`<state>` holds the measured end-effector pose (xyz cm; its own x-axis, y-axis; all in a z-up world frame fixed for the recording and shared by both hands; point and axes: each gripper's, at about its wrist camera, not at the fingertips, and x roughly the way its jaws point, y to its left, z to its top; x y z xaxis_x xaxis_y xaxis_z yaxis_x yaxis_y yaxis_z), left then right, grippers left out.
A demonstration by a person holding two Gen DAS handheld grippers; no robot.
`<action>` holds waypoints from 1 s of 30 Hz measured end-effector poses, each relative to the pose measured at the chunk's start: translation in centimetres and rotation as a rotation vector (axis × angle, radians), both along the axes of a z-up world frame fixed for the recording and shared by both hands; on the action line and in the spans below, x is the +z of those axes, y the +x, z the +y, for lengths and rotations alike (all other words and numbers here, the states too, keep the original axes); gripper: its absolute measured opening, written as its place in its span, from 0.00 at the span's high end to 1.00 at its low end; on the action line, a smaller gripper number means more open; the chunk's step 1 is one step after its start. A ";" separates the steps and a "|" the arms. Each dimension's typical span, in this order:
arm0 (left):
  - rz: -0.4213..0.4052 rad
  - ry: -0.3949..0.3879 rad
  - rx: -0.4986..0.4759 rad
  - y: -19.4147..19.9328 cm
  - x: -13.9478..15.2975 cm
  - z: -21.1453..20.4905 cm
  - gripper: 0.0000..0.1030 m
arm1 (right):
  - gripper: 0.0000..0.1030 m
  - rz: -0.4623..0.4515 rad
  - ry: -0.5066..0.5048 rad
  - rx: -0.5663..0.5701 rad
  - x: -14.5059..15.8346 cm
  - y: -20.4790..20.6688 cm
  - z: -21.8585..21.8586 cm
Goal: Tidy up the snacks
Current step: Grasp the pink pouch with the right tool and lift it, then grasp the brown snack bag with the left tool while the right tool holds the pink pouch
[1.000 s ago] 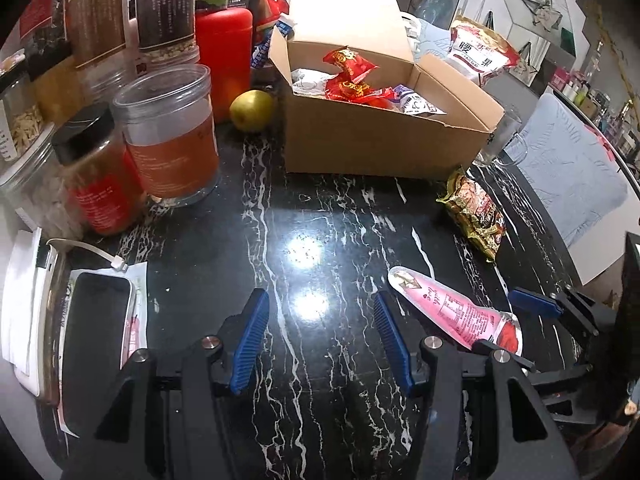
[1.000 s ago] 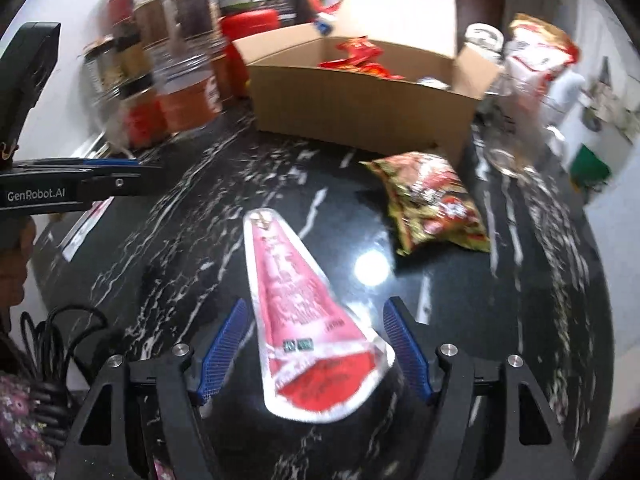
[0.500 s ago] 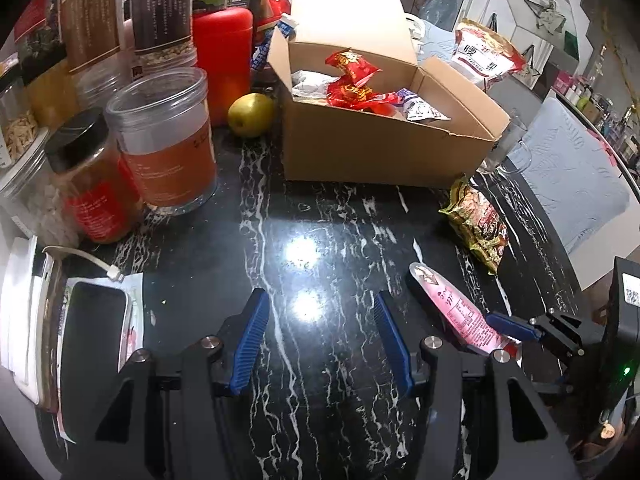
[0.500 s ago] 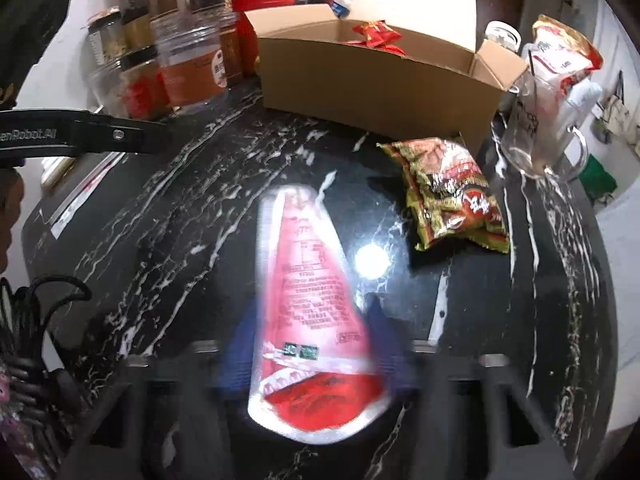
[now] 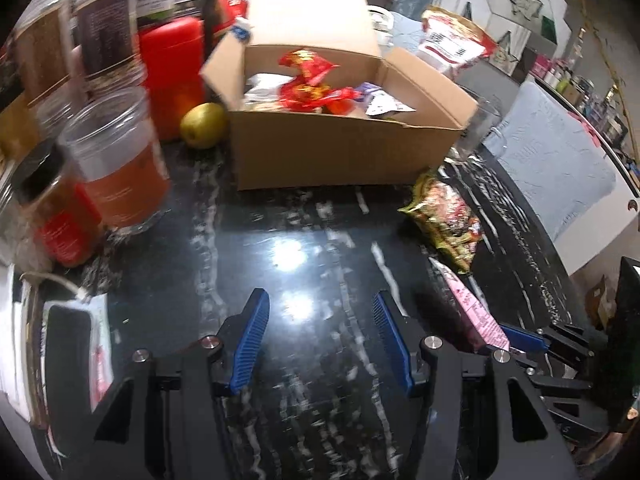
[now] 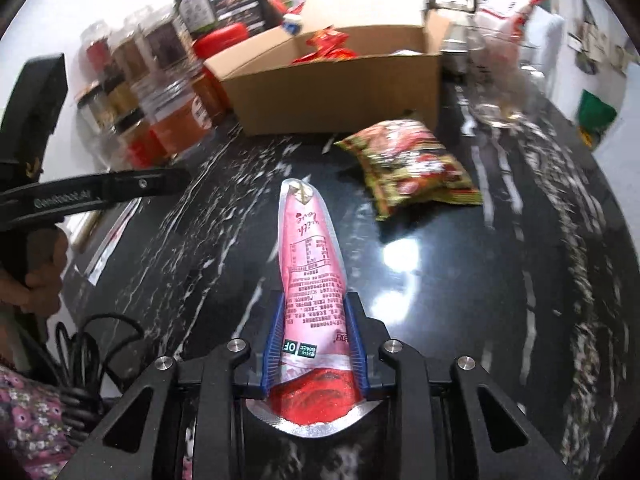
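Black white-veined marble counter (image 5: 304,216), white wall (image 6: 52,24), glare

The right gripper (image 6: 314,332) is closing its blue jaws on a long pink snack pouch (image 6: 311,252) that sticks out over the black marble table (image 6: 520,280), near a crinkly snack bag (image 6: 408,166) and a cardboard box (image 6: 340,88).

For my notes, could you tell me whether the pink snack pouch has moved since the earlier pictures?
Yes. The pink snack pouch has lifted off the table, its tip nearer the green snack bag, held in the closing right gripper.
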<state>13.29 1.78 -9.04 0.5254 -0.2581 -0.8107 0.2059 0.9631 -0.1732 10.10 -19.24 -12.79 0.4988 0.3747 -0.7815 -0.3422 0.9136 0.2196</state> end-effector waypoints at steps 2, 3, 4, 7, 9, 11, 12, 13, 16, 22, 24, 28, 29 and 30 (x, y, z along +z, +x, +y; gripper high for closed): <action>0.006 -0.015 -0.025 0.3 0.0 -1.2 0.48 | 0.71 -0.010 0.005 -0.035 0.4 -0.4 -1.2; 0.010 -0.018 -0.039 0.5 0.0 -1.9 0.48 | 0.71 -0.013 0.007 -0.050 0.6 -0.6 -1.8; 0.010 -0.019 -0.050 0.6 0.0 -2.4 0.48 | 0.71 -0.016 0.009 -0.059 0.8 -0.8 -2.3; 0.006 -0.017 -0.091 1.1 0.2 -4.6 0.48 | 0.71 -0.028 0.007 -0.095 1.0 -1.0 -3.8; 0.007 -0.018 -0.116 1.6 0.3 -6.1 0.48 | 0.71 -0.024 0.003 -0.125 0.9 -1.0 -5.1; 0.007 -0.023 -0.136 2.1 0.4 -7.4 0.48 | 0.71 -0.021 0.013 -0.148 0.9 -1.1 -6.5; 0.009 -0.023 -0.145 2.3 0.4 -8.1 0.48 | 0.71 -0.023 0.015 -0.154 0.9 -1.1 -7.0; 0.012 -0.023 -0.153 2.6 0.4 -8.6 0.48 | 0.71 -0.027 0.018 -0.167 1.1 -1.0 -7.8; 0.021 -0.017 -0.179 3.7 0.3 -10.4 0.48 | 0.71 -0.037 0.016 -0.194 1.4 -0.8 -9.1; -0.004 0.031 -0.219 5.8 0.3 -13.3 0.48 | 0.71 -0.040 0.014 -0.238 1.8 0.5 -11.5; 0.010 0.036 -0.233 6.6 -0.1 -13.8 0.48 | 0.71 -0.038 0.019 -0.246 1.9 1.1 -12.1; 0.040 0.030 -0.264 8.1 -0.6 -14.6 0.48 | 0.71 -0.033 0.026 -0.247 1.9 2.1 -12.5; 0.052 0.033 -0.273 8.4 -0.8 -14.9 0.48 | 0.71 -0.029 0.029 -0.247 1.9 2.3 -12.5; 0.062 0.040 -0.282 8.5 -1.0 -15.1 0.48 | 0.71 -0.023 0.032 -0.247 1.8 2.5 -12.5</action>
